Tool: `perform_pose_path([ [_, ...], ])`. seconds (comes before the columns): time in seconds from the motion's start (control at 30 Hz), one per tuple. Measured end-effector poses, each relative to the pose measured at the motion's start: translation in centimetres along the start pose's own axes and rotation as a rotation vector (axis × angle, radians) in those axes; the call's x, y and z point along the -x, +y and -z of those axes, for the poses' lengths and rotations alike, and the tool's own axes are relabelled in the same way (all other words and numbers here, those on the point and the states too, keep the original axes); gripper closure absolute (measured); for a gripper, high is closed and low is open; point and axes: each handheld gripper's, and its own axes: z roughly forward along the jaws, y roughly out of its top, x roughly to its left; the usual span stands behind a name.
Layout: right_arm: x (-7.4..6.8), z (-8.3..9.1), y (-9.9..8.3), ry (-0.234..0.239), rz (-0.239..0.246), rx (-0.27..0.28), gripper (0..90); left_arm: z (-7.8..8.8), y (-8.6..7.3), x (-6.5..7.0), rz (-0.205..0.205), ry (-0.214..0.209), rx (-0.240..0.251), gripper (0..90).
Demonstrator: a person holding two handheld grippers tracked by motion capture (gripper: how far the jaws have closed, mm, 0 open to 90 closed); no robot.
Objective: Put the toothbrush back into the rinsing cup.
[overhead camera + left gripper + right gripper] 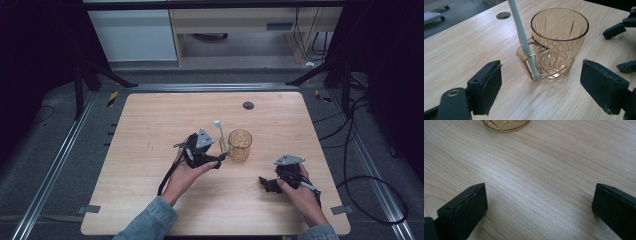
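Note:
An amber cut-glass mug [240, 145] [560, 37] stands upright near the middle of the wooden table [150, 130]. A pale toothbrush [220, 134] [520, 30] leans upright, its shaft threaded through the mug's handle with its lower end on the table. My left gripper [220, 159] [544, 85] is open just short of the handle; its pads [487, 85] stand wide on either side and touch nothing. My right gripper [263, 184] [539, 207] rests open over bare wood in front of and to the right of the mug, whose base [505, 125] lies just ahead of it.
A round cable hole [248, 105] [503, 15] sits in the table near its far edge. The right gripper's black jaw tips [616, 30] lie close to the mug's right side. Dark floor, rails and cables surround the table.

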Motion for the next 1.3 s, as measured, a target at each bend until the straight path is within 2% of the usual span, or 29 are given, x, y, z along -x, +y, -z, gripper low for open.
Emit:
perform_pose_path([
  [0.23,0.0,0.0,0.0,0.0,0.0,0.001,0.4,1.1,0.2,-0.6,0.011,0.004,-0.035,13.6],
  [0.4,0.0,0.0,0.0,-0.001,0.0,-0.001,0.4,2.2,0.0,-1.9,0.021,0.027,-0.065,12.1],
  [0.57,0.0,0.0,0.0,0.0,-0.001,0.0,0.4,3.2,-1.0,-4.0,0.065,0.07,-0.1,11.3],
  [0.7,0.0,0.0,0.0,0.0,-0.001,0.001,0.4,3.8,-1.8,-5.5,0.085,0.08,-0.134,11.3],
  [1.07,0.0,0.0,0.0,-0.01,-0.014,0.0,0.4,4.2,-3.8,-8.0,0.113,0.107,-0.216,10.5],
  [1.2,0.1,0.0,0.0,-0.015,-0.02,0.0,0.4,4.2,-4.6,-9.0,0.111,0.122,-0.25,10.5],
  [1.3,0.0,0.0,0.0,-0.02,-0.022,0.0,0.4,4.2,-5.4,-9.8,0.131,0.131,-0.266,10.5],
])
